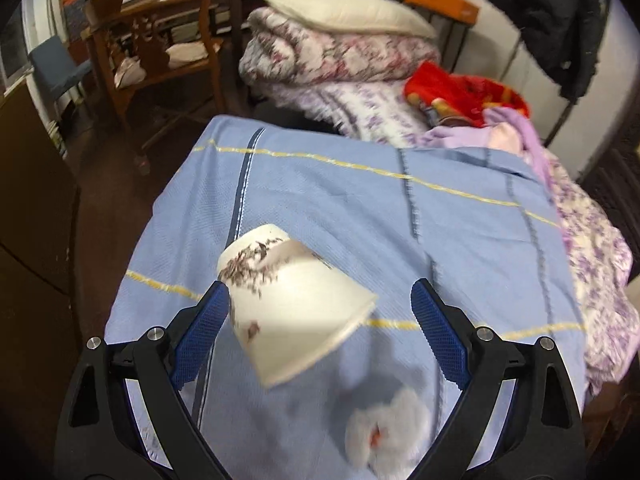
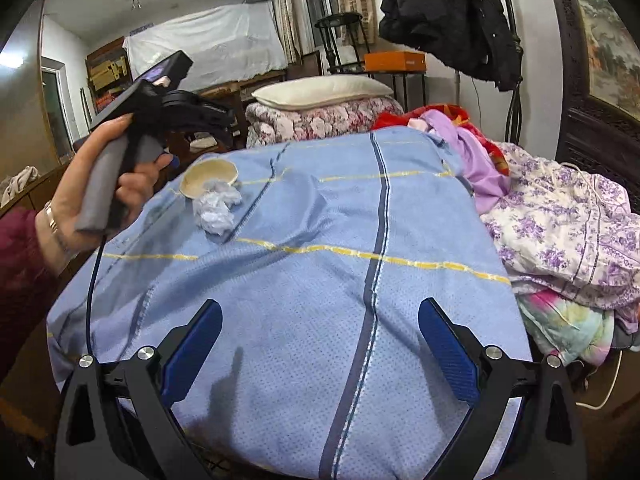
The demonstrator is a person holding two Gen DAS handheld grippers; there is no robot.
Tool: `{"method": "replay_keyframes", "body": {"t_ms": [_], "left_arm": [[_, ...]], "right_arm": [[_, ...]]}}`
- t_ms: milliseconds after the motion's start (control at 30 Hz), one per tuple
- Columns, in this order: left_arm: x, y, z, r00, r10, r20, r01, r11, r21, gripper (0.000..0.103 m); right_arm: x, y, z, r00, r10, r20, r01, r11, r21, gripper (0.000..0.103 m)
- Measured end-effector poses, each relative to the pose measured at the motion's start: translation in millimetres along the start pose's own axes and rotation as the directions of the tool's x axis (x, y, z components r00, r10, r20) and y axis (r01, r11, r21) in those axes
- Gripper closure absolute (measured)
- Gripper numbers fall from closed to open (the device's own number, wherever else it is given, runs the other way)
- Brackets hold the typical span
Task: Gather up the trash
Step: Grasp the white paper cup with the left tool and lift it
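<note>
Paper cup (image 1: 288,304) tipped on side on blue bedspread (image 1: 360,208), between spread fingers of left claw (image 1: 320,308), seemingly touching left finger. Crumpled tissue (image 1: 386,428) near. Right claw (image 2: 320,336) open, empty.

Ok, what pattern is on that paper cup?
White paper cup with a dark purplish speckled floral print; clearest in the left wrist view.

Cup (image 1: 288,304) and tissue (image 1: 386,432) lie side by side on bedspread (image 1: 360,208).
</note>
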State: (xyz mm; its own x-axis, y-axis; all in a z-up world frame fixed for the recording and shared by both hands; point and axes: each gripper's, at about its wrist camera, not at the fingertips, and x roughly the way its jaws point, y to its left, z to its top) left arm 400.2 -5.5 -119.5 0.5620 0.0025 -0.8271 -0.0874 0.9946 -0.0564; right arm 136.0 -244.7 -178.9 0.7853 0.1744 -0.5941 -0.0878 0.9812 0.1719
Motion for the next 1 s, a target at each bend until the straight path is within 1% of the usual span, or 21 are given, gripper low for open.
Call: {"method": "replay_keyframes", "body": {"t_ms": [67,167,300,367,433,500,600,700,767,833,933,1000], "left_arm": [[15.4,0.3,2.1,0.999,0.020,-0.030,-0.020,1.000,-0.002,0.014],[28.0,3.6,1.4,0.997,0.058,-0.044,-0.058,0.998,0.006,0.013],[33.5,13.6,-6.7,0.998,0.020,-0.054,-0.020,1.000,-0.003,0.010],[34.7,17.5,-12.2,0.998,0.025,-0.054,-0.025,1.000,0.004,0.009],[38.6,21.5,-20.0,0.997,0.046,-0.066,-0.045,0.999,0.016,0.009],[32.6,21.8,-32.0,0.998,0.066,-0.018,-0.065,0.996,0.066,0.008],[24.3,30.9,-43.9,1.000,0.030,-0.002,-0.030,0.997,0.072,0.008],[17.0,43.7,-50.8,1.000,-0.002,0.007,0.002,0.999,0.049,0.008],[10.1,53.1,-53.1,0.998,-0.055,0.029,0.055,0.998,0.017,0.008],[6.9,58.4,-52.3,0.996,-0.083,0.046,0.083,0.996,-0.011,0.008],[7.2,57.9,-47.0,0.995,-0.077,0.058,0.078,0.997,-0.024,0.008],[9.3,52.7,-40.3,0.996,-0.048,0.075,0.050,0.999,-0.019,0.008]], "right_arm": [[6.0,-3.9,0.8,1.000,0.003,-0.021,-0.003,1.000,0.020,0.006],[12.9,-9.6,1.0,0.999,0.012,-0.042,-0.010,0.999,0.047,0.006],[14.9,-5.2,-0.8,0.999,0.006,-0.046,-0.005,1.000,0.028,0.007],[16.2,-4.3,-0.9,0.999,0.005,-0.048,-0.004,1.000,0.026,0.006],[16.3,-3.9,-0.9,0.999,0.004,-0.049,-0.003,1.000,0.026,0.006],[17.6,-4.9,0.1,0.999,0.000,-0.051,0.001,1.000,0.023,0.006],[19.1,-3.3,0.2,0.998,-0.010,-0.057,0.011,1.000,0.015,0.006],[20.5,-1.6,0.3,0.998,-0.023,-0.063,0.024,1.000,0.006,0.006],[21.0,0.0,0.0,0.997,-0.031,-0.066,0.031,1.000,0.000,0.005],[21.7,2.5,-0.3,0.997,-0.042,-0.070,0.042,0.999,-0.006,0.005],[22.2,3.6,-0.4,0.996,-0.052,-0.073,0.051,0.999,-0.013,0.005],[22.6,5.1,-0.6,0.995,-0.059,-0.076,0.058,0.998,-0.020,0.005]]}}
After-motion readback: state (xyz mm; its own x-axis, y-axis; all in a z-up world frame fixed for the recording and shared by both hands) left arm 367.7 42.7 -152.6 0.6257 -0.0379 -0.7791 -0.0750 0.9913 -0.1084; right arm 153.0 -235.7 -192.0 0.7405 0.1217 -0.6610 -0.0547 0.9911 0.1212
